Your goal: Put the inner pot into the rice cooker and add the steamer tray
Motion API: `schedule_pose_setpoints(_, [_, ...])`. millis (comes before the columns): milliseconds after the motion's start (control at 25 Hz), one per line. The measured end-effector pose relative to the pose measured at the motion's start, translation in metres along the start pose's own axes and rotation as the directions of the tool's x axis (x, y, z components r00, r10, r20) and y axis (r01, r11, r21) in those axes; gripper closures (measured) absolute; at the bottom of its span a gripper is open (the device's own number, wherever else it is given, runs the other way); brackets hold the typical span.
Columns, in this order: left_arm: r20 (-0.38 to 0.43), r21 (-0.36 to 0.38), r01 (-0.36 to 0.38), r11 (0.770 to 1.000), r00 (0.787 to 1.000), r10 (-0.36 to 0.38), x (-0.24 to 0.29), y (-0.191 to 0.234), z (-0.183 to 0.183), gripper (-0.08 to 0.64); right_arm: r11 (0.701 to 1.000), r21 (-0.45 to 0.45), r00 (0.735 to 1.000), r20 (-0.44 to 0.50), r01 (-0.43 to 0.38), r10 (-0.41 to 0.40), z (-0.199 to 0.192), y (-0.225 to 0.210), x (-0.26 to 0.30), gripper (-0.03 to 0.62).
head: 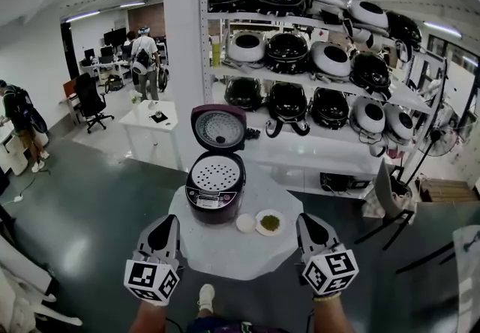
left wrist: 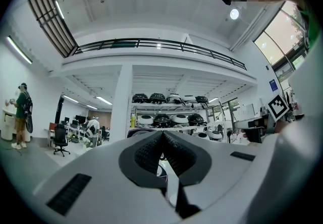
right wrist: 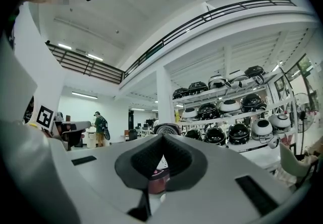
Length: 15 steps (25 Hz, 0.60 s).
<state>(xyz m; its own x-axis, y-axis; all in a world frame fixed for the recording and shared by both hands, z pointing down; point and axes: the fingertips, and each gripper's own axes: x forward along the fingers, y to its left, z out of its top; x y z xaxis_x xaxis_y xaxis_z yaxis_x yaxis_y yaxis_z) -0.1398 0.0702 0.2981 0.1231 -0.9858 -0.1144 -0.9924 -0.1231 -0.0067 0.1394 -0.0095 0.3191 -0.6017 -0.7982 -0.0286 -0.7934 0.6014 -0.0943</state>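
Note:
A dark red rice cooker [head: 216, 189] stands on the round white table [head: 225, 249] with its lid [head: 218, 127] raised. A white perforated steamer tray [head: 215, 175] sits in its top; the inner pot is hidden beneath it. My left gripper [head: 164, 234] is at the table's near left edge and my right gripper [head: 313, 230] at its near right edge, both apart from the cooker. Both are shut with nothing held: the left gripper's pads [left wrist: 162, 140] meet, and so do the right gripper's pads [right wrist: 161, 148]. The cooker [right wrist: 157, 180] shows just below the right jaws.
Two small dishes, one white [head: 246, 223] and one with green contents [head: 269, 222], lie on the table right of the cooker. White shelves [head: 315, 84] full of rice cookers stand behind, with a white pillar [head: 184, 46]. People [head: 144, 54] stand far left.

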Motion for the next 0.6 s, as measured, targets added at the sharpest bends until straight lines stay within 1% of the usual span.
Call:
schedule_pose_setpoints(200, [0.012,-0.015,-0.004,1.0,1.0,0.005,-0.0002,0.0003,0.0055,0.538,1.0,-0.019,1.0,0.013,0.015,-0.014,0.0062,-0.0018,-0.0009,0.588])
schedule_pose_setpoints(320, [0.01,-0.013,-0.005,1.0,1.0,0.005,-0.0005,-0.0008,0.0087,0.538,1.0,-0.006,1.0,0.01,0.022,-0.022,0.0053,-0.004,-0.0007,0.589])
schedule_pose_setpoints(600, [0.002,-0.009,0.002,1.0,1.0,-0.002,0.0013,0.0015,0.0016,0.538,1.0,-0.007,1.0,-0.01,0.011,-0.011,0.0016,-0.003,0.0047,0.588])
